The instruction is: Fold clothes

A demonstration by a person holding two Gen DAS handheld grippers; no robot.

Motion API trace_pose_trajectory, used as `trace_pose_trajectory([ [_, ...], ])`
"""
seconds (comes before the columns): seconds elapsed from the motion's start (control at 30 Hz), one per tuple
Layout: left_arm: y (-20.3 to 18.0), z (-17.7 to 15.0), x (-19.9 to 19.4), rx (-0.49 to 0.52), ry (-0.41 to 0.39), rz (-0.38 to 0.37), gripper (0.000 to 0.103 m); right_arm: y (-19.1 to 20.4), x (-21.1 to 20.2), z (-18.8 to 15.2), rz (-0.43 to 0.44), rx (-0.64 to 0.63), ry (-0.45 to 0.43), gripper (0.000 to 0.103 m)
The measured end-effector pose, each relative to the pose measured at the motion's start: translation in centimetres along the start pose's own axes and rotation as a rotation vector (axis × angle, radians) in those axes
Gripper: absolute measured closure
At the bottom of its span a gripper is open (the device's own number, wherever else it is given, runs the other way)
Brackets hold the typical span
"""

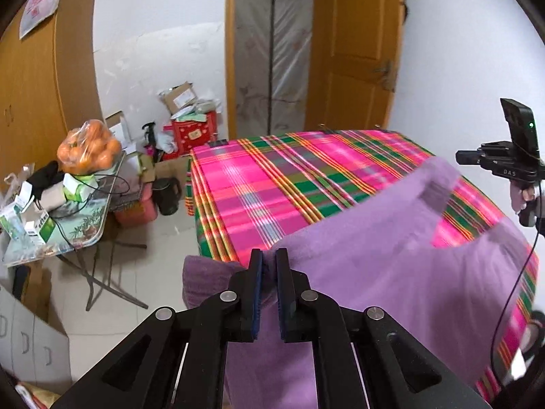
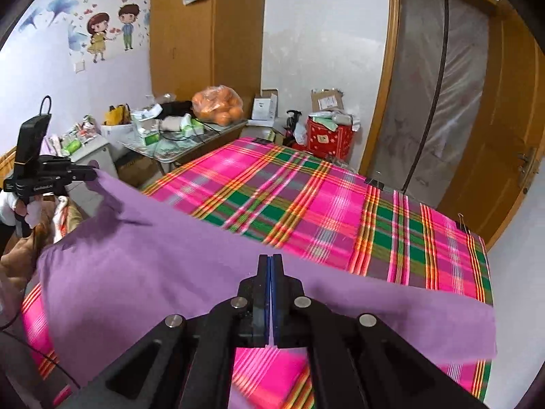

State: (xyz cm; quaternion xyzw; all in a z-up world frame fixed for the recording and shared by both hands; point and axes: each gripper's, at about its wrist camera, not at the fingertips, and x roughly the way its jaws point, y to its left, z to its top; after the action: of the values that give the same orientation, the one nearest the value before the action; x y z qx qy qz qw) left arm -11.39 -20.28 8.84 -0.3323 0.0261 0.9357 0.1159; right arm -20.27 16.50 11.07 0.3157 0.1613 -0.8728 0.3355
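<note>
A purple garment [image 1: 391, 266] hangs stretched between my two grippers above a bed covered with a pink and green plaid sheet [image 1: 265, 187]. My left gripper [image 1: 269, 254] is shut on one upper edge of it, with cloth bunched between the blue pads. In the right wrist view, my right gripper [image 2: 271, 258] is shut on the garment [image 2: 153, 255] at its other upper edge, and the cloth sags toward the left gripper [image 2: 92, 170], which pinches the far corner. The right gripper [image 1: 458, 158] also shows at the right of the left wrist view, held by a person's hand [image 1: 521, 197].
A folding table [image 1: 85, 235] left of the bed carries a bag of oranges [image 1: 88, 150], cartons and cables. Boxes, a red box [image 1: 194, 134] and a dark kettle [image 1: 167, 194] crowd the floor by the wall. A wooden door [image 1: 357, 51] stands behind the bed.
</note>
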Motion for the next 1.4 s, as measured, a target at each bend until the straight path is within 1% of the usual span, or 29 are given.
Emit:
trace_pose_trajectory([
  [0.13, -2.1, -2.8, -2.1, 0.044, 0.022, -0.022, 0.096, 1.9, -0.5, -2.5, -0.011, -0.029, 0.042, 0.102],
  [0.17, -2.6, -3.4, -2.3, 0.055, 0.034, -0.022, 0.096, 2.1, -0.4, -3.0, -0.013, -0.026, 0.054, 0.102],
  [0.2, -3.0, -3.8, -2.4, 0.066, 0.045, -0.021, 0.096, 1.8, 0.0, -3.4, -0.009, -0.002, 0.073, 0.098],
  [0.23, -3.2, -4.1, -2.4, 0.072, 0.055, -0.021, 0.096, 1.2, 0.7, -3.6, -0.004, 0.045, 0.099, 0.094],
  [0.3, -3.6, -4.6, -2.4, 0.08, 0.075, -0.024, 0.096, -0.2, 2.3, -4.1, 0.003, 0.175, 0.155, 0.075],
  [0.33, -3.7, -4.9, -2.4, 0.084, 0.084, -0.027, 0.096, -1.1, 2.9, -4.6, 0.019, 0.263, 0.17, 0.073],
  [0.43, -4.5, -6.0, -2.2, 0.101, 0.116, -0.055, 0.096, -4.1, 4.3, -6.1, 0.094, 0.532, 0.176, 0.07],
  [0.5, -5.0, -6.9, -1.9, 0.117, 0.144, -0.065, 0.096, -6.1, 5.1, -7.1, 0.135, 0.696, 0.179, 0.063],
  [0.6, -5.1, -7.4, -1.3, 0.117, 0.169, -0.07, 0.096, -8.4, 6.1, -8.3, 0.159, 0.863, 0.188, 0.062],
  [0.67, -4.9, -7.3, -1.1, 0.104, 0.168, -0.074, 0.096, -9.3, 6.6, -8.5, 0.167, 0.918, 0.194, 0.061],
  [0.77, -4.7, -6.9, -1.0, 0.086, 0.155, -0.073, 0.096, -9.4, 7.0, -6.4, 0.148, 0.845, 0.185, 0.061],
  [0.87, -4.4, -6.7, -1.1, 0.069, 0.143, -0.069, 0.096, -9.3, 8.0, -4.6, 0.109, 0.777, 0.229, 0.061],
  [0.9, -4.2, -6.6, -1.1, 0.063, 0.139, -0.068, 0.096, -9.6, 8.3, -4.4, 0.101, 0.787, 0.243, 0.061],
  [1.0, -3.9, -6.3, -1.2, 0.049, 0.124, -0.07, 0.096, -11.1, 9.3, -5.0, 0.097, 0.904, 0.272, 0.061],
  [1.07, -3.9, -6.1, -1.3, 0.048, 0.115, -0.074, 0.096, -11.7, 9.9, -4.9, 0.089, 0.932, 0.284, 0.061],
  [1.1, -3.9, -6.1, -1.2, 0.049, 0.115, -0.074, 0.096, -11.8, 10.1, -4.4, 0.069, 0.906, 0.286, 0.061],
  [1.17, -3.9, -6.0, -1.1, 0.049, 0.117, -0.074, 0.096, -11.6, 10.5, -2.7, 0.014, 0.804, 0.292, 0.061],
  [1.2, -3.8, -6.0, -0.9, 0.049, 0.122, -0.074, 0.096, -11.4, 10.9, -1.8, -0.014, 0.739, 0.314, 0.06],
  [1.23, -3.8, -6.1, -0.7, 0.049, 0.126, -0.074, 0.096, -11.3, 11.5, -1.1, -0.034, 0.687, 0.355, 0.06],
  [1.27, -3.8, -6.1, -0.6, 0.05, 0.131, -0.073, 0.096, -11.3, 12.3, -0.7, -0.045, 0.665, 0.401, 0.06],
  [1.4, -3.9, -6.3, -0.1, 0.055, 0.144, -0.073, 0.096, -11.9, 15.4, -1.1, -0.063, 0.68, 0.558, 0.06],
])
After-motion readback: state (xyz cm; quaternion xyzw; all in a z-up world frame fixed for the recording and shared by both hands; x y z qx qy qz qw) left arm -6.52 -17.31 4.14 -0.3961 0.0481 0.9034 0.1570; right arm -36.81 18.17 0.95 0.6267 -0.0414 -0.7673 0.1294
